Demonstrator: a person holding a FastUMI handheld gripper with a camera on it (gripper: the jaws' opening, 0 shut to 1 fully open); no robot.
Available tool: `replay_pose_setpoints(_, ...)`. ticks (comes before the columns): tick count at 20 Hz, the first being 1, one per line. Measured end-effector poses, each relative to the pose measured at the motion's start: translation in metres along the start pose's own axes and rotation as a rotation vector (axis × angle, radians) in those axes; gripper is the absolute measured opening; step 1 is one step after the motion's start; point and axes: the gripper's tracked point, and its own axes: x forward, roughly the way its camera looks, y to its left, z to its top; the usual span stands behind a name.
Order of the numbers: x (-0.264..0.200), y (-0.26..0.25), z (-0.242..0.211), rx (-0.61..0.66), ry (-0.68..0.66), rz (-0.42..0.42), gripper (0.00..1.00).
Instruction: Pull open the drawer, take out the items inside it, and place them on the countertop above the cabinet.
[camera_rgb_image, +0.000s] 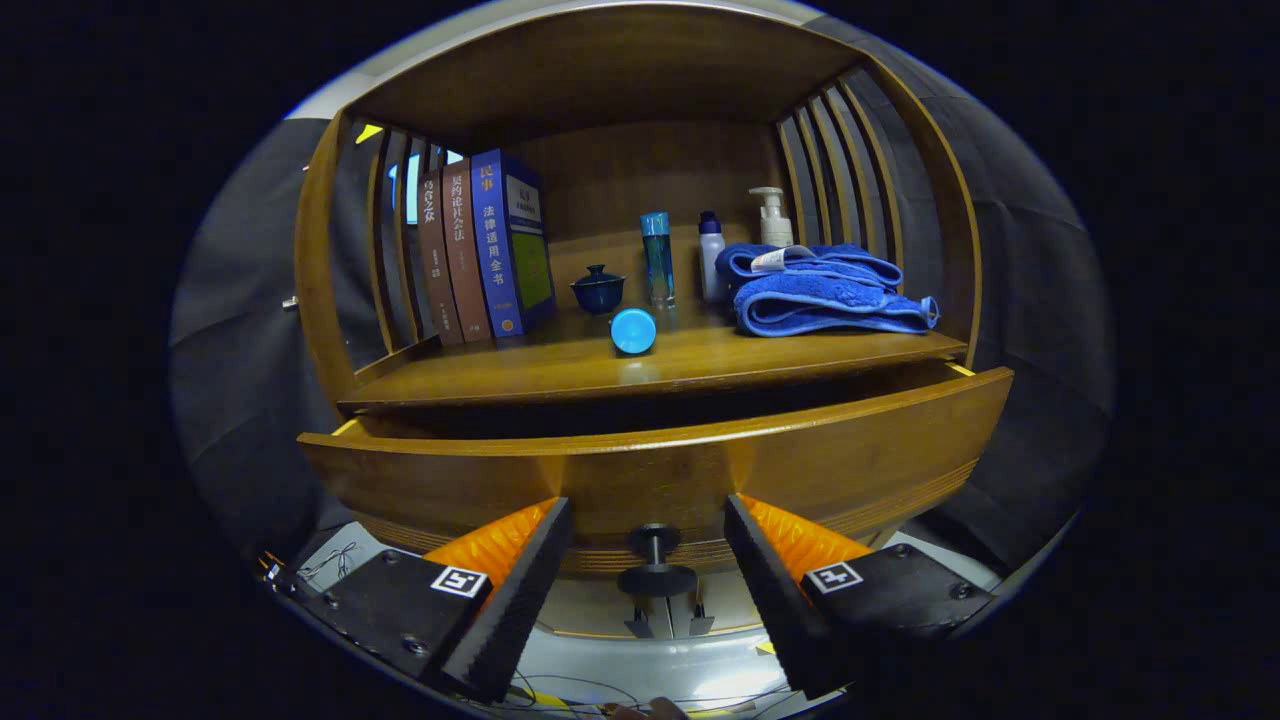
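Observation:
A wooden drawer (660, 470) stands pulled partly out under the countertop (560, 375); its inside lies in shadow and nothing in it can be made out. A dark round knob (656, 565) sticks out from the drawer front, low in the middle. My gripper (648, 515) is open, one finger on each side of the knob, neither pressing on it. On the countertop lie a round blue lid or ball (633, 330) and a folded blue towel (825, 290).
At the shelf's back stand three books (478, 255), a small dark lidded cup (598, 288), a tall teal bottle (657, 258), a white bottle (711, 255) and a pump bottle (773, 215). Slatted wooden sides close the shelf left and right. Cables lie on the floor below.

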Motion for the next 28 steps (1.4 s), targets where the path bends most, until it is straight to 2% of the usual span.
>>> replay_pose_setpoints(8,0.028,0.002,0.009,0.005,0.000,-0.008,1.00)
replay_pose_setpoints(16,0.031,0.002,0.009,-0.012,0.010,-0.016,1.00)
replay_pose_setpoints(21,0.024,0.002,0.014,-0.007,0.016,-0.009,1.00)
replay_pose_setpoints(28,-0.009,0.008,0.053,-0.021,-0.054,0.004,1.00)
